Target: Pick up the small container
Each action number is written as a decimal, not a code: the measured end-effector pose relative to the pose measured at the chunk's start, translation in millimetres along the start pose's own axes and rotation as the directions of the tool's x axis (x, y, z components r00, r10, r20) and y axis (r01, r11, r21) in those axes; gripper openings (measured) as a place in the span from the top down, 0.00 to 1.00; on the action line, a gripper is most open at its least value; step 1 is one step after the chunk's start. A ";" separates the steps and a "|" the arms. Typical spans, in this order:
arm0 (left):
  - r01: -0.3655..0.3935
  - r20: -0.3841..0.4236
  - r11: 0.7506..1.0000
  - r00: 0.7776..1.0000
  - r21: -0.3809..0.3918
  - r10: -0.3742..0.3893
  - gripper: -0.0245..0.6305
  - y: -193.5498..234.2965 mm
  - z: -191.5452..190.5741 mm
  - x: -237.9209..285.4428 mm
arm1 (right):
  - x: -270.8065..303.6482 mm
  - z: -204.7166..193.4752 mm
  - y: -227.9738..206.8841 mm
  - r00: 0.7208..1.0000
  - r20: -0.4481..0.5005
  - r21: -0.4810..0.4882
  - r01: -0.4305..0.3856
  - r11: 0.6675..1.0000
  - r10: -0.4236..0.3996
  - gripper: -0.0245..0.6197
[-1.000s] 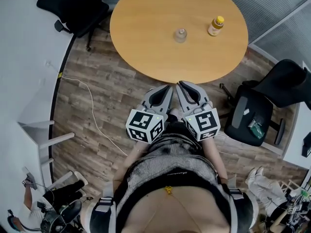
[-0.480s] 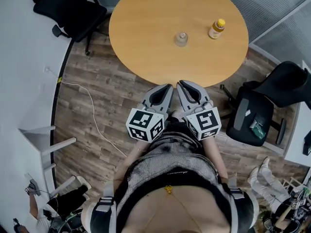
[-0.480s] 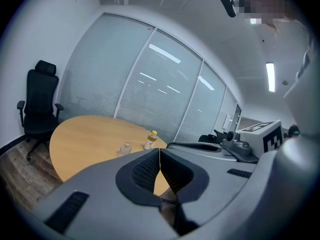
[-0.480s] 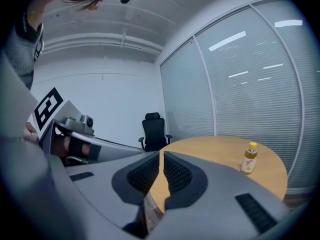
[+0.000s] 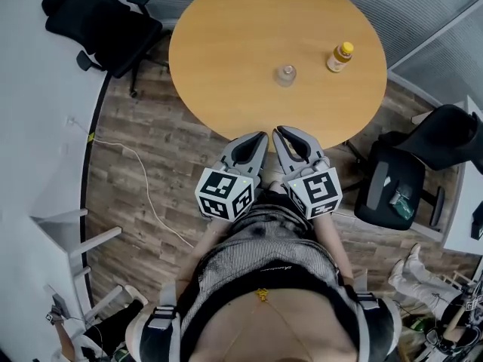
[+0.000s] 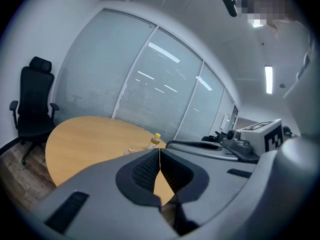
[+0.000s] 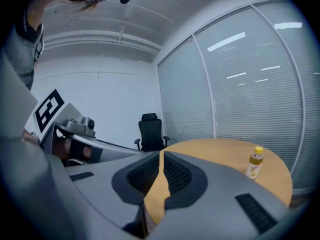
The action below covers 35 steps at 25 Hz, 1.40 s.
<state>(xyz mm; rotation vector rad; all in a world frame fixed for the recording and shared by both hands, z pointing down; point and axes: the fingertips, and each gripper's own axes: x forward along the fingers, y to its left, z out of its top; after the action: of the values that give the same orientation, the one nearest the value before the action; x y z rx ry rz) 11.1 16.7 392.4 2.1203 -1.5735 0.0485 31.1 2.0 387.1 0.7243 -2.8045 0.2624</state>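
The small container, a clear little jar, stands upright on the round wooden tabletop, a little right of its middle in the head view. A yellow-capped bottle of yellow liquid stands upright near it, to its right and slightly farther from the person; the 2 do not touch.

The person holds both grippers side by side in front of the body, pointing toward the tabletop, with their tips at its near edge. Both are well apart from the small container. The left gripper is closed: in the left gripper view its 2 jaws meet at the tips with nothing between them, and the jar and bottle show beyond them on the tabletop. The right gripper is closed too, its jaws together and empty in the right gripper view, with the bottle off to the right of them. Each gripper carries its cube with square markers toward the person.

Around the tabletop, 1 black office chair stands at the upper left on the wood-plank floor, and another chair stands at the right. A white cable lies along the floor.
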 end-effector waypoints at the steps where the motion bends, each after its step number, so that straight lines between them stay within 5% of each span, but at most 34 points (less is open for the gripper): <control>1: 0.005 -0.005 1.000 1.000 -0.001 -0.005 0.93 3.9 0.9 2.0 | 4.9 0.6 -1.3 1.000 -0.001 0.003 0.005 1.000 -0.005 0.90; 35: 0.177 -0.096 0.984 0.980 0.031 -0.173 0.93 82.1 19.1 17.9 | 83.3 2.8 -10.5 0.982 -0.033 0.037 0.185 0.982 -0.184 0.90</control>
<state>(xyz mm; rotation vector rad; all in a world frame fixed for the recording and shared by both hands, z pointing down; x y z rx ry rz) -62.3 -24.3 411.2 2.2451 -1.3381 0.1179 -35.1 -45.4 407.9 0.9749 -2.6883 0.2937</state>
